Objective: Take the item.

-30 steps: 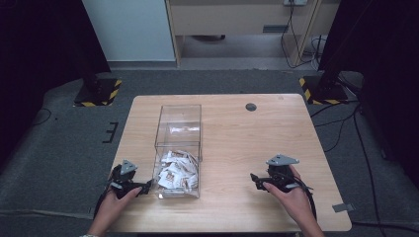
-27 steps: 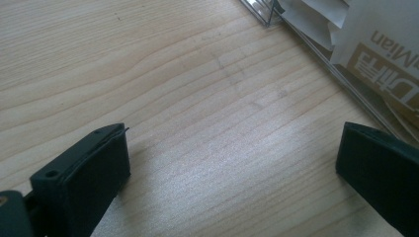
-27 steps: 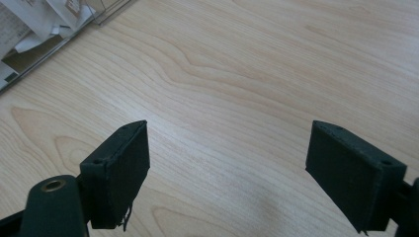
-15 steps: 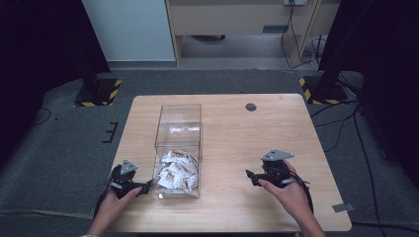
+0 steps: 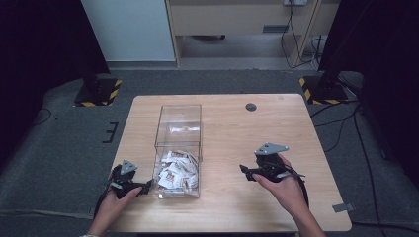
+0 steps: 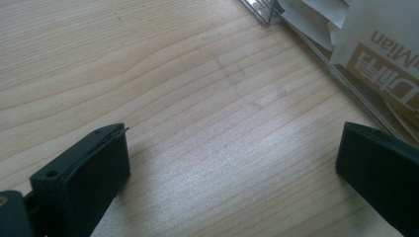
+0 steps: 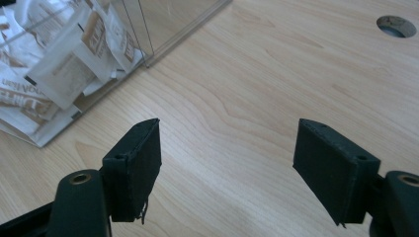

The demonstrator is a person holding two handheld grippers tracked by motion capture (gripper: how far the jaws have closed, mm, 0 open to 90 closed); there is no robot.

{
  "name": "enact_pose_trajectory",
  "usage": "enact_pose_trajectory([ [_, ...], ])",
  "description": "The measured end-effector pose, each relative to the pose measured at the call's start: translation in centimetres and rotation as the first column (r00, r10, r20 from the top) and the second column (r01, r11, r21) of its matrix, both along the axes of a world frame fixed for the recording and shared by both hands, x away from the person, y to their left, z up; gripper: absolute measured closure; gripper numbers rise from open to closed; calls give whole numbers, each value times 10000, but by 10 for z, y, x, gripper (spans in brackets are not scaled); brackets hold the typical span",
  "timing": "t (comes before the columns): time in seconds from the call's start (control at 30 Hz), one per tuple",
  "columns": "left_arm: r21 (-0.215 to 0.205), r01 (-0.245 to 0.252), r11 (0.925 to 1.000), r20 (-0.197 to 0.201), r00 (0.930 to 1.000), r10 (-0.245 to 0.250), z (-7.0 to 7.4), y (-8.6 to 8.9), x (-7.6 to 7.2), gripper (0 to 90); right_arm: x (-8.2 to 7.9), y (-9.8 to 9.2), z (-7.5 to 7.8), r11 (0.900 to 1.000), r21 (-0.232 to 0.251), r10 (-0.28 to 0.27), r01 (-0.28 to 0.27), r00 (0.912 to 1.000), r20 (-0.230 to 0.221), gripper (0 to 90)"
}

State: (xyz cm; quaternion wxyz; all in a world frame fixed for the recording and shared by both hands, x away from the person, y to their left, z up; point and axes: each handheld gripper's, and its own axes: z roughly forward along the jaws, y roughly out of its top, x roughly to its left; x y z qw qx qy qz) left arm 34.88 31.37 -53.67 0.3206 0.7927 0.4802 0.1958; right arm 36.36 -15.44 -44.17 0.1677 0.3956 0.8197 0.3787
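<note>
A wooden table (image 5: 276, 128) carries a clear box (image 5: 179, 129) of paper sachets (image 5: 176, 170).

Bright tabletop, dark surroundings, soft focus

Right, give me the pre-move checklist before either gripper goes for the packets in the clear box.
1. Right gripper empty: ok, its jaws have just been closing a little with only bare table between them.
2. Left gripper open and empty: ok, jaws wide apart over wood.
3. Clear box upright with its top open: ok.
4. Packets within reach: ok, piled at the near end of the box, between the two grippers.
5. Path clear: ok, nothing lies between the right gripper and the box.
6. Left gripper clear of the box wall: cannot tell, it sits very close.
</note>
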Motion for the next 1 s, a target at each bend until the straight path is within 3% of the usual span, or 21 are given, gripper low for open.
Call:
enact_pose_trajectory([
  [0.37, 1, 2, 10000, 0, 10000, -2, 0, 0, 0, 0, 5, 15, 24, 9991, 163, 383, -387, 9990, 241, 292],
  [1.0, -3, -1, 10000, 0, 10000, 1, 0, 0, 0, 0, 8, 53, 44, 9918, 231, 1248, -1261, 9910, 488, 444],
])
